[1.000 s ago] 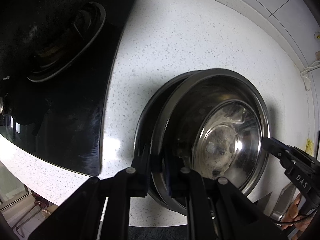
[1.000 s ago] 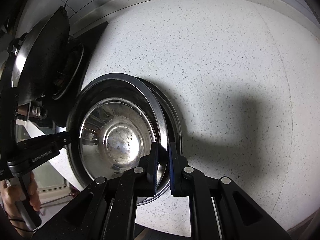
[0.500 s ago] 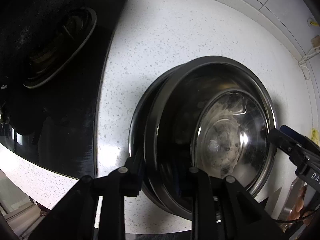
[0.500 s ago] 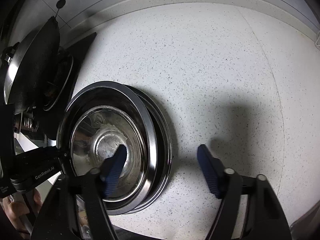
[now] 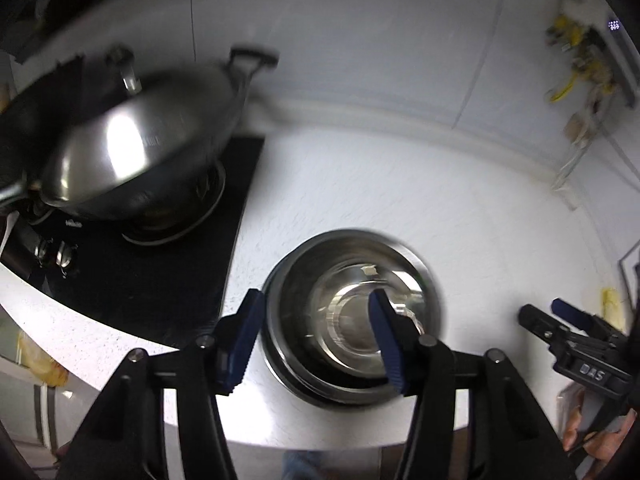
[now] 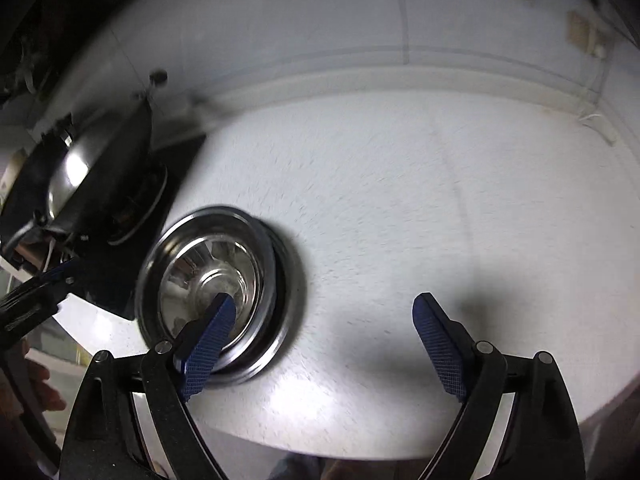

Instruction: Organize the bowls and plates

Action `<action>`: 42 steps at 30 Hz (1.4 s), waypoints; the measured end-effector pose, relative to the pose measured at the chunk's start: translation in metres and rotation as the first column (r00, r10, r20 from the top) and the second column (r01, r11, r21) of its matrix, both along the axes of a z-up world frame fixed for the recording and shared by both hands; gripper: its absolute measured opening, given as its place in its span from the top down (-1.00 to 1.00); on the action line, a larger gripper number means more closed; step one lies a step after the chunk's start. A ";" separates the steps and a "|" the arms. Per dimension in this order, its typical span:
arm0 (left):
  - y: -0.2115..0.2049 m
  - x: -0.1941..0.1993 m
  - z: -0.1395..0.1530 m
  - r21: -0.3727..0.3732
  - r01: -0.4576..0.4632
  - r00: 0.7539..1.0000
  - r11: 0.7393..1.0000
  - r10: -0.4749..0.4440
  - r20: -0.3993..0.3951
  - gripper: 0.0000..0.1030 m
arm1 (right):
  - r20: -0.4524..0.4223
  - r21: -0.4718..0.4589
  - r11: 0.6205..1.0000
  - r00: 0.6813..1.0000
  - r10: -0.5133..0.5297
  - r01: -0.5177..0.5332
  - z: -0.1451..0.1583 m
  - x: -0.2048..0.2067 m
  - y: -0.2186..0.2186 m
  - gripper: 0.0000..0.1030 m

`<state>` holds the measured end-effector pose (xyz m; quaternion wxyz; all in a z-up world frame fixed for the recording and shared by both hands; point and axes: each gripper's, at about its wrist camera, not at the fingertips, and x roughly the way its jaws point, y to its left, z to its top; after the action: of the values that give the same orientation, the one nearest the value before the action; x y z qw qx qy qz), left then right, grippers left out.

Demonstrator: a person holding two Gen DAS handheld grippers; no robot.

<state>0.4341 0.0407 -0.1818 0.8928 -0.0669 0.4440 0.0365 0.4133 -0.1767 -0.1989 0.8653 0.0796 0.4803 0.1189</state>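
Observation:
A stack of steel bowls and plates (image 5: 352, 312) rests on the white speckled counter, nested one inside another; it also shows in the right wrist view (image 6: 216, 292). My left gripper (image 5: 316, 340) is open and empty, pulled back above and in front of the stack. My right gripper (image 6: 324, 344) is open and empty, to the right of the stack; it shows at the right edge of the left wrist view (image 5: 560, 320).
A black hob (image 5: 160, 272) lies left of the stack, with a lidded steel wok (image 5: 136, 160) on its burner. The tiled wall (image 5: 400, 60) runs behind. Cables and a socket (image 5: 576, 128) hang at the far right. The counter's front edge (image 6: 360, 440) is close below.
Both grippers let go of the stack's rims, opened wide and drew back up and away. The stack now lies flat on the counter.

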 end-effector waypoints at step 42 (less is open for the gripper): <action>-0.011 -0.355 0.119 0.168 0.057 0.886 0.984 -0.128 0.445 -0.25 | 0.464 -0.035 0.925 0.826 -0.320 0.378 0.113 -0.365 -0.009 -0.97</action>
<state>0.0790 0.0295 -0.0628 0.9749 0.0153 0.2218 0.0106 0.0483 -0.1854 -0.0856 0.9629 0.0820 0.2507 -0.0568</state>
